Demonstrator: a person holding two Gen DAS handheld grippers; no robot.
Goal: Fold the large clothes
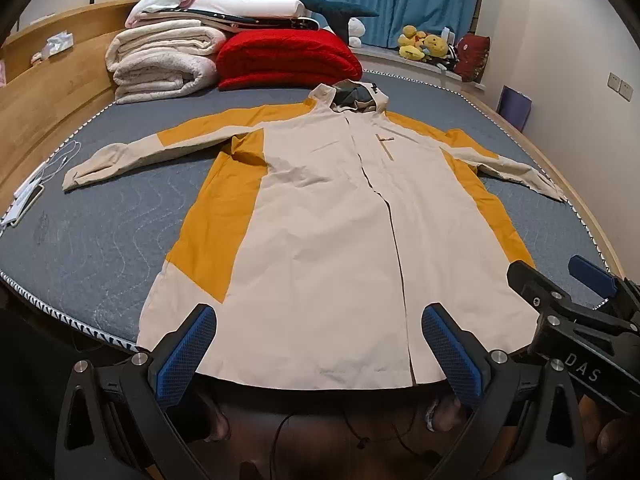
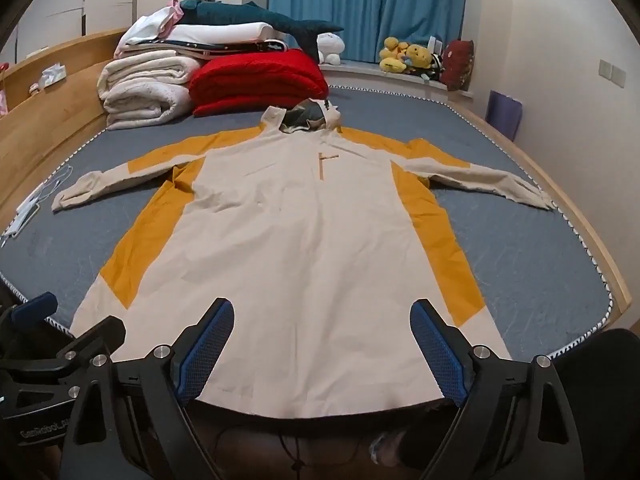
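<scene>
The jacket [image 1: 328, 216] lies flat on the bed [image 1: 88, 248], sleeves out left and right, hood at the far end. Behind it sit stacked blankets [image 1: 164, 64]. Both grippers, left [image 1: 320, 354] and right [image 2: 322, 344], hover at its near hem.

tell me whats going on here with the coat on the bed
A person holds a gripper in each hand over the near hem of a cream and mustard hooded coat spread flat on a grey mattress, sleeves out to both sides. The left gripper and right gripper are both open and hold nothing. No fold has been made yet.
</scene>
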